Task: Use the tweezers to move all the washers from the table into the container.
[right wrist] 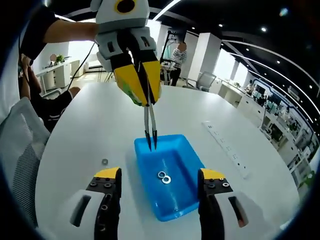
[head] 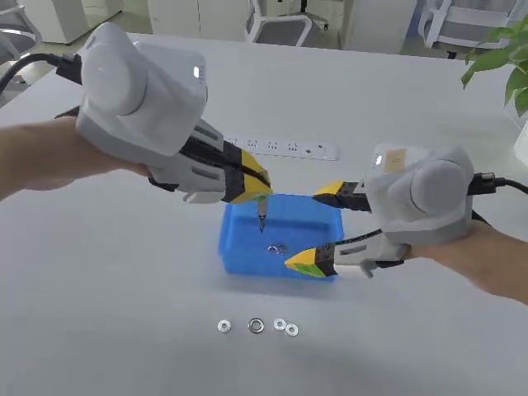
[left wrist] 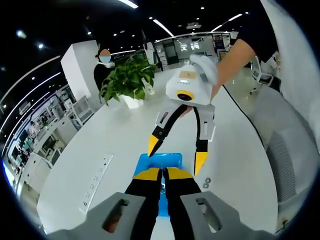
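Observation:
My left gripper (head: 259, 189) is shut on a pair of metal tweezers (head: 261, 213), which point down over the blue container (head: 239, 241). Seen from the right gripper view, the tweezers (right wrist: 150, 125) hang over the container's far end (right wrist: 176, 145), with no washer visible at their tips. Two washers (right wrist: 164, 176) lie inside it. Several washers (head: 256, 326) lie in a row on the white table in front of the container. My right gripper (head: 304, 229) is open at the container's right side, holding nothing, and it also shows in the left gripper view (left wrist: 176, 154).
A white power strip (head: 285, 148) lies on the table behind the container. A potted plant (head: 505, 58) stands at the far right edge. One washer (right wrist: 104, 161) sits left of the container in the right gripper view. Chairs and people are beyond the table.

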Tool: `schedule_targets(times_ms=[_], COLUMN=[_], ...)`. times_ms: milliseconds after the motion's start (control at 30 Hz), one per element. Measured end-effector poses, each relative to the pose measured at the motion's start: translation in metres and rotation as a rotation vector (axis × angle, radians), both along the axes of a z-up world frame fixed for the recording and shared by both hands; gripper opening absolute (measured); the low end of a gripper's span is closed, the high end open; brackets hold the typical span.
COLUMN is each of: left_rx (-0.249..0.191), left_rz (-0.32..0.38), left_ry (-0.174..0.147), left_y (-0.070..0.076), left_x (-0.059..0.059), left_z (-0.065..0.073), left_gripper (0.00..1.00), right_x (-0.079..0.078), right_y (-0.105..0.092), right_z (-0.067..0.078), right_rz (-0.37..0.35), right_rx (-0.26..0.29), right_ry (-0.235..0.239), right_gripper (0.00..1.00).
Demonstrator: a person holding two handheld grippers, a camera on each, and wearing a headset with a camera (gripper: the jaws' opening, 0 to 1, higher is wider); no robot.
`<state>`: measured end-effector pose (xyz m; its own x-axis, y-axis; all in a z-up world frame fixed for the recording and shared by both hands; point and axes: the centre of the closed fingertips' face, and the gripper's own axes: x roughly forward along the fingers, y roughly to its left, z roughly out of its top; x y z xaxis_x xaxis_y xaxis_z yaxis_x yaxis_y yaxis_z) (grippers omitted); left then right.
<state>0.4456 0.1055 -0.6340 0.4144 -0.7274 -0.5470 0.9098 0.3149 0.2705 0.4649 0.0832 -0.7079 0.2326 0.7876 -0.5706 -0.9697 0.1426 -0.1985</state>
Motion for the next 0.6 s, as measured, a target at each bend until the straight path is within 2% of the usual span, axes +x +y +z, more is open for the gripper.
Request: schedule_targets(times_ms=[200,467,600], left_rx=[-0.007,0.002,0.012], left_rz=[0.003,-0.006,-0.013], left_ry=[-0.001,0.004,0.007], left_y=[-0.001,0.002,0.005], left_x=[-0.013,-0.034,-0.045], left_z=[0.003,0.005,0.004], left_gripper=[0.06,0.06,0.06], right_x=[-0.017,-0.031,-0.041], right_y=[-0.006,-0.019,-0.025], right_z=[0.012,0.018,0.017], right_rz=[-0.020,-0.031,-0.030], right_rx=[0.053,0.078,0.077], right_ry=[0.037,0.025,0.041], right_gripper=[0.66,0.67,0.70])
